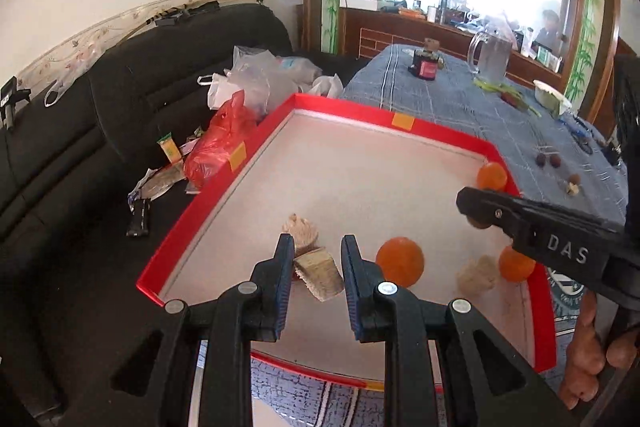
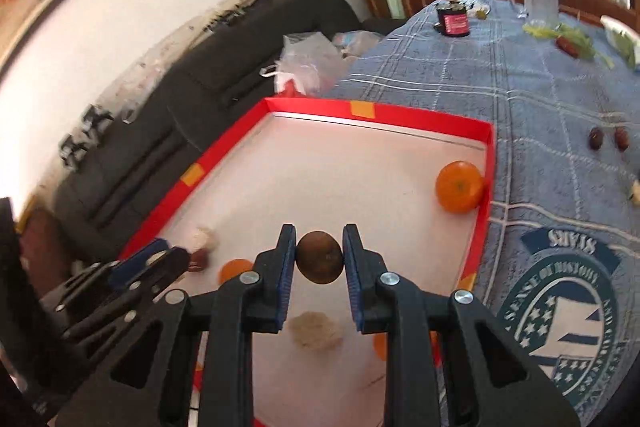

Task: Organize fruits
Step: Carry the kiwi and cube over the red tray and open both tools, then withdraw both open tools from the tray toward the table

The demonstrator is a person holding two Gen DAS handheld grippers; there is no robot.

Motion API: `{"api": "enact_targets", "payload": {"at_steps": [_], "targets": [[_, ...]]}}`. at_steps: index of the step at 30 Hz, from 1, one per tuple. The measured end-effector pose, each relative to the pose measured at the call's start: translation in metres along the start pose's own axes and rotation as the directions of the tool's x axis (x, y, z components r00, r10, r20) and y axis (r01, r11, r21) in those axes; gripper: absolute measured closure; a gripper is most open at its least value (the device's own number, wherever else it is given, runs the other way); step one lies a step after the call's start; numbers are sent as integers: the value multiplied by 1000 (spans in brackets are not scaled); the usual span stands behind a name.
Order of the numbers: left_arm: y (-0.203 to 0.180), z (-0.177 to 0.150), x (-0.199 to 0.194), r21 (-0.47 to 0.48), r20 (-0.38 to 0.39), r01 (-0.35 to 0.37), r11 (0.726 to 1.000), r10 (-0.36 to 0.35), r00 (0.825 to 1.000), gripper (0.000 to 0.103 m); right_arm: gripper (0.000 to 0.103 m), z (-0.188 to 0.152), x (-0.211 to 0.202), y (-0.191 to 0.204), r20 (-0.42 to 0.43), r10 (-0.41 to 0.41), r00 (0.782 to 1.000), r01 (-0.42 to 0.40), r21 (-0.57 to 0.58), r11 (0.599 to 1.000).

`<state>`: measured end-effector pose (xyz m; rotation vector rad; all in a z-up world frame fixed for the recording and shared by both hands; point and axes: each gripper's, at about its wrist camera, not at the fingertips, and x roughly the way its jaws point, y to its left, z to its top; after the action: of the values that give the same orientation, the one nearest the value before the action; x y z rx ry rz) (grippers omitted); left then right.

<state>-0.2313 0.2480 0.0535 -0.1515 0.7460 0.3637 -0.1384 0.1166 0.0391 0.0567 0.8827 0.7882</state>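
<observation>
A red-rimmed tray [image 1: 352, 111] with a pale floor lies on the blue checked tablecloth. In it lie three oranges [image 1: 400, 261], [image 1: 491, 176], [image 1: 516, 264] and pale crusty pieces [image 1: 478, 275]. My left gripper [image 1: 316, 259] is open, its jaws on either side of a tan wedge-shaped piece [image 1: 318, 273] on the tray floor. My right gripper [image 2: 319, 259] is shut on a small round brown fruit [image 2: 320, 258] and holds it above the tray; it also shows in the left wrist view [image 1: 480, 215]. An orange [image 2: 459, 186] sits in the tray's far right corner [image 2: 489, 131].
Small dark fruits [image 2: 608, 139] lie loose on the cloth right of the tray. A glass jug [image 1: 492, 57], a dark jar [image 1: 426, 65] and greens stand farther back. A black sofa [image 1: 120, 99] with plastic bags [image 1: 224, 143] is on the left.
</observation>
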Motion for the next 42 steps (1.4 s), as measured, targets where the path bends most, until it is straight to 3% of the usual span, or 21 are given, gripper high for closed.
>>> {"api": "enact_targets", "payload": {"at_steps": [10,14,17,20,23,29,35,42], "targets": [[-5,-3,4,15,-14,-24,1000,24,1000,79,77,-1,19,-2,-77,-110,991,110,-3,994],[-7,-3,2,17,-22,-37,999,37,999,54,76,-1,23,-5,-125,-110,986,115,31,993],[-11,-2,-10,39,26,-74,997,73,997,46,76,-3,15,-6,-107,-99,989,105,44,994],[-17,1,-25,46,84,-99,994,95,992,32,76,-3,-5,-8,-55,-76,996,80,57,995],[-28,3,-41,48,129,-100,994,93,987,27,76,-4,-29,-12,-1,-73,997,72,74,995],[-80,2,-66,125,156,-7,992,-13,988,23,61,-15,-96,-38,122,-146,982,131,123,984],[-142,-5,-93,224,146,117,968,-152,978,23,60,-36,-165,-81,198,-224,954,176,231,957],[-200,-11,-121,343,147,191,920,-253,956,21,59,-64,-233,-125,250,-302,920,207,343,916]]}}
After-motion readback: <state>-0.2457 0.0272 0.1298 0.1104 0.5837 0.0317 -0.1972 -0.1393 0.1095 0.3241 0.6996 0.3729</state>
